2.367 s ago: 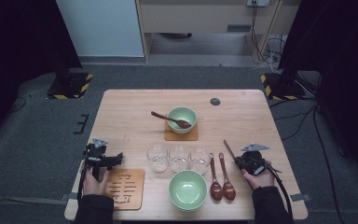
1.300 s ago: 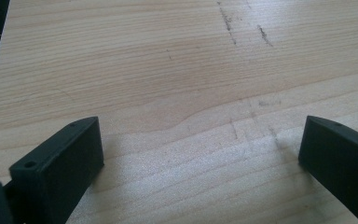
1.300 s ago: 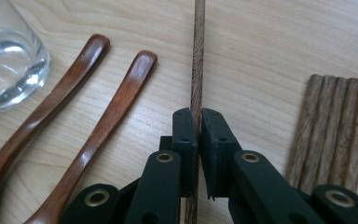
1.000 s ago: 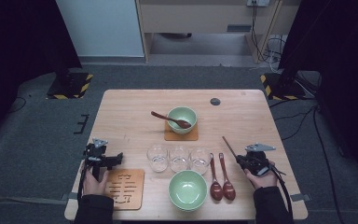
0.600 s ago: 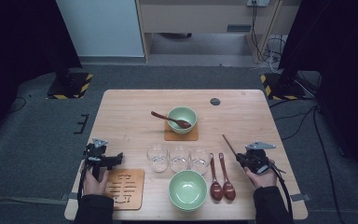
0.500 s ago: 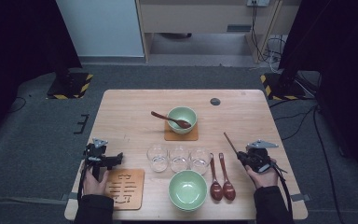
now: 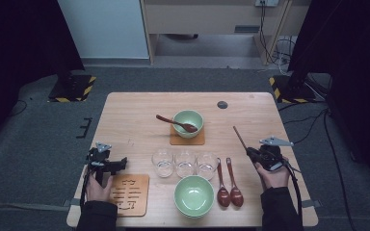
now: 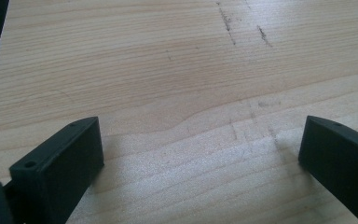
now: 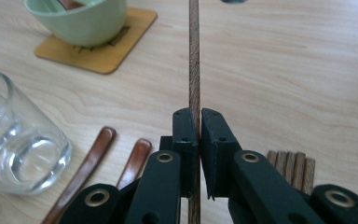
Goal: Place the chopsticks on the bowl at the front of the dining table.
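My right gripper (image 7: 252,153) (image 9: 195,116) is shut on a thin dark wooden stick (image 7: 240,137) (image 9: 194,56). The stick points up and away from its jaws, toward the far side of the table. It hangs a little above the table at the front right. Several more sticks (image 9: 289,164) lie flat just beneath the jaws. At the front left my left gripper (image 7: 108,160) (image 8: 200,149) rests low over bare wood. Its jaws stand wide apart with nothing between them.
A green bowl (image 7: 188,122) holding a brown spoon (image 7: 171,120) sits on a coaster mid-table. Three glasses (image 7: 185,162) stand in a row, with a second green bowl (image 7: 193,195) and two spoons (image 7: 227,185) in front. A cut-out wooden coaster (image 7: 129,193) lies front left. A dark disc (image 7: 222,104) lies far right.
My right gripper has lifted slightly with the stick, whose tip now reaches farther up the table. The left gripper has stayed put.
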Action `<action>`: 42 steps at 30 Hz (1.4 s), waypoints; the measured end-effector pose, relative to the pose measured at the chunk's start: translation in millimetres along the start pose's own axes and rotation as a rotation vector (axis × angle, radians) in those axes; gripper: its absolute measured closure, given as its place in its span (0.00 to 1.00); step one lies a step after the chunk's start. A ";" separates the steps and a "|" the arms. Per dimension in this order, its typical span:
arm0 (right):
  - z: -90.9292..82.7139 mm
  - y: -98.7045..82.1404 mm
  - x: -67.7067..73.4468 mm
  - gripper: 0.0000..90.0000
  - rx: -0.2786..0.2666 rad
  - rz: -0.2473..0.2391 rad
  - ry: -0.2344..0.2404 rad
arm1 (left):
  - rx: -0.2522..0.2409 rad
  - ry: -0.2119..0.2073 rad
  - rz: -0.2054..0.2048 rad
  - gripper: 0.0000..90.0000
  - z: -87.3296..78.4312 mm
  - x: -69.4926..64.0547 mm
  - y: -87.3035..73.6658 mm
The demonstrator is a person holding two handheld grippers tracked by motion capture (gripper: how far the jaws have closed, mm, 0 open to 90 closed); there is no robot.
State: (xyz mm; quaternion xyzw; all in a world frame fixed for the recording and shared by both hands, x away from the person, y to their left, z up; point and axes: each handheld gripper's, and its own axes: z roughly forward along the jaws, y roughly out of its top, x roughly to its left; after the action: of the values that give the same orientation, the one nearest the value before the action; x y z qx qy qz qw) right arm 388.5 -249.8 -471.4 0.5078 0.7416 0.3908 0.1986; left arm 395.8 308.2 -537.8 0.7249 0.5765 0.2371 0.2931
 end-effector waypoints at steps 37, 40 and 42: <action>3.9 52.2 17.0 0.94 -0.088 -0.012 0.001 | 0.000 0.000 0.000 0.00 0.0 -0.1 0.0; 4.8 57.3 19.9 0.94 -0.098 -0.018 0.008 | 0.000 0.000 -0.001 0.00 0.0 -0.1 0.1; 6.6 61.1 22.2 0.94 -0.099 -0.022 0.010 | 0.000 0.000 -0.001 0.00 0.1 -0.1 0.1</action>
State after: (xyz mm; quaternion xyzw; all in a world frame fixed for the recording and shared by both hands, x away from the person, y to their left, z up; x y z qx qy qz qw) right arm 420.6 -216.2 -425.3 0.4873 0.7277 0.4276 0.2240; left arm 395.9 308.1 -537.8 0.7246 0.5769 0.2370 0.2931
